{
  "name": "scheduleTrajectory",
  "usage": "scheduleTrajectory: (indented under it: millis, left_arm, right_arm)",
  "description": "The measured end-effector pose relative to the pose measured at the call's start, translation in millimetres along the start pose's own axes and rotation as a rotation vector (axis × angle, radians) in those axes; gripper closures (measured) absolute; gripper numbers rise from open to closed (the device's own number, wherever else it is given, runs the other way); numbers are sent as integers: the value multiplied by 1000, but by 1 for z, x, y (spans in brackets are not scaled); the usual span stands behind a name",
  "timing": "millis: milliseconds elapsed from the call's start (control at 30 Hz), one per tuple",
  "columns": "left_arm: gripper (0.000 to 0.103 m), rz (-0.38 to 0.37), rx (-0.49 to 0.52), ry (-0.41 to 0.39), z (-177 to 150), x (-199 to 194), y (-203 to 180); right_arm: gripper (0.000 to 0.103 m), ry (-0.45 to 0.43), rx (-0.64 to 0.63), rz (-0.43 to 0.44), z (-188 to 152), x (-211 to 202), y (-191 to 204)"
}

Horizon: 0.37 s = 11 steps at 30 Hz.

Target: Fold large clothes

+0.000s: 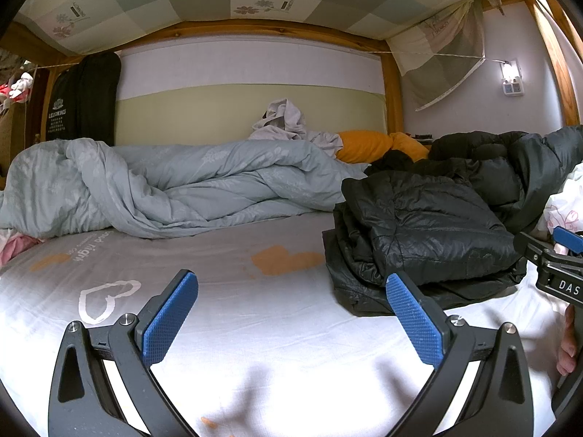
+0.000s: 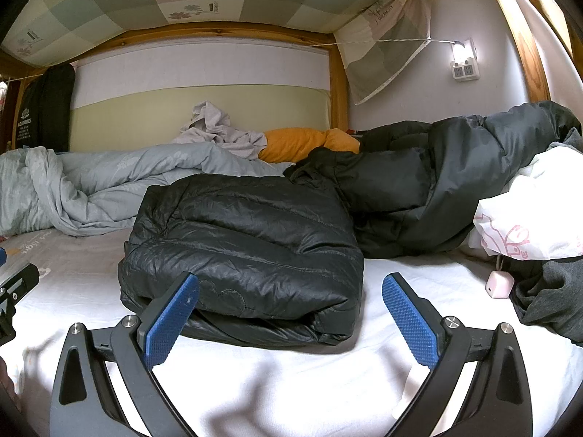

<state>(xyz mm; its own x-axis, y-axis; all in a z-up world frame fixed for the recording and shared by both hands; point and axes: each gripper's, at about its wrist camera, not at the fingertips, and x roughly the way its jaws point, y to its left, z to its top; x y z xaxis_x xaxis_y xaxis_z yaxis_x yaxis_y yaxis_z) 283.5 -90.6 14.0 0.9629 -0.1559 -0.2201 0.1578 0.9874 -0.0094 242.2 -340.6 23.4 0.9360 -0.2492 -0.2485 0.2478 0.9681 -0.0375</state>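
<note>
A black puffer jacket (image 2: 244, 251) lies folded into a thick block on the white bed sheet (image 2: 291, 375); it also shows in the left wrist view (image 1: 422, 240) to the right. My right gripper (image 2: 289, 296) is open and empty, just in front of the jacket's near edge. My left gripper (image 1: 291, 300) is open and empty over bare sheet, left of the jacket. The right gripper's body shows at the right edge of the left wrist view (image 1: 557, 258).
A crumpled grey-blue duvet (image 1: 175, 185) lies along the back. A second dark jacket (image 2: 455, 174) is heaped behind the folded one. An orange pillow (image 2: 298, 142), a white plastic bag (image 2: 532, 215), a pink charger (image 2: 501, 284) and grey cloth (image 2: 557, 298) sit at the right.
</note>
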Motion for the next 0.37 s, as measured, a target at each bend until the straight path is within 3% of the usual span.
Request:
scheduleTrajectory:
  millis: [367]
  left_arm:
    - [0,13,5,-7,-1,-1,-3]
  right_arm:
    - [1,2,-2,-1,0,0,1]
